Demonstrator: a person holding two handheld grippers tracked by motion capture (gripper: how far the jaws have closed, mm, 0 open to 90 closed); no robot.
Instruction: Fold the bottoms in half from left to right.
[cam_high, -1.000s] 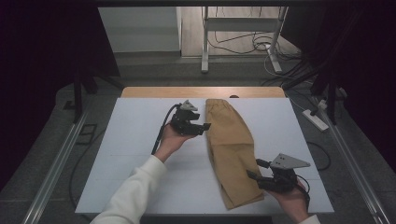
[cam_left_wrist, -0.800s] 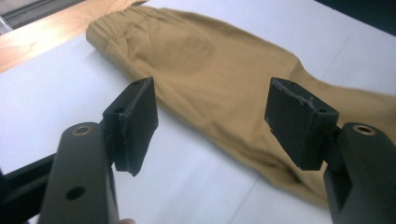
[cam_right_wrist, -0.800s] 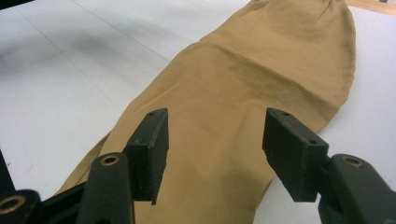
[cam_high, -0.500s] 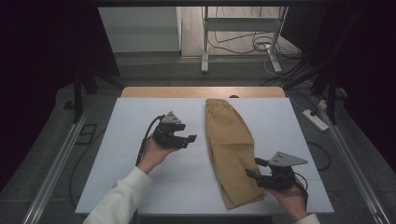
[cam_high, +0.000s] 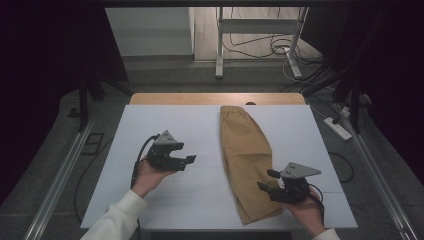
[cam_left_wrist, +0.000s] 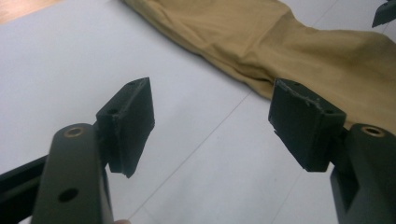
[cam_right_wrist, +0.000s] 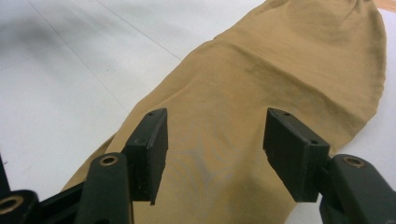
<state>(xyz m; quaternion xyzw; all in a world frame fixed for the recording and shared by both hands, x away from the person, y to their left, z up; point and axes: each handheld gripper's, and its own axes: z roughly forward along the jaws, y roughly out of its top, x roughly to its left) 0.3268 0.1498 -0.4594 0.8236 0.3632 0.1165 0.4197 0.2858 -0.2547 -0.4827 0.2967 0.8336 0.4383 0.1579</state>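
A tan folded garment (cam_high: 245, 150) lies lengthwise on the white table, its gathered waistband toward the far edge. My left gripper (cam_high: 189, 161) is open and hovers over bare table left of the garment, jaws pointing toward it. In the left gripper view the jaws (cam_left_wrist: 212, 123) stand wide apart with nothing between them, and the garment (cam_left_wrist: 280, 42) lies beyond. My right gripper (cam_high: 265, 180) is open just above the near end of the garment. In the right gripper view its jaws (cam_right_wrist: 215, 149) frame the cloth (cam_right_wrist: 280, 70) without pinching it.
The white table top (cam_high: 175, 125) ends in a wooden strip (cam_high: 175, 98) at the far side. Beyond it stand metal frame legs (cam_high: 219, 45) and loose cables on the floor. A power strip (cam_high: 339, 128) lies on the floor at the right.
My left gripper has moved left, away from the garment's upper part, to bare table. The right gripper has stayed over the garment's near end.
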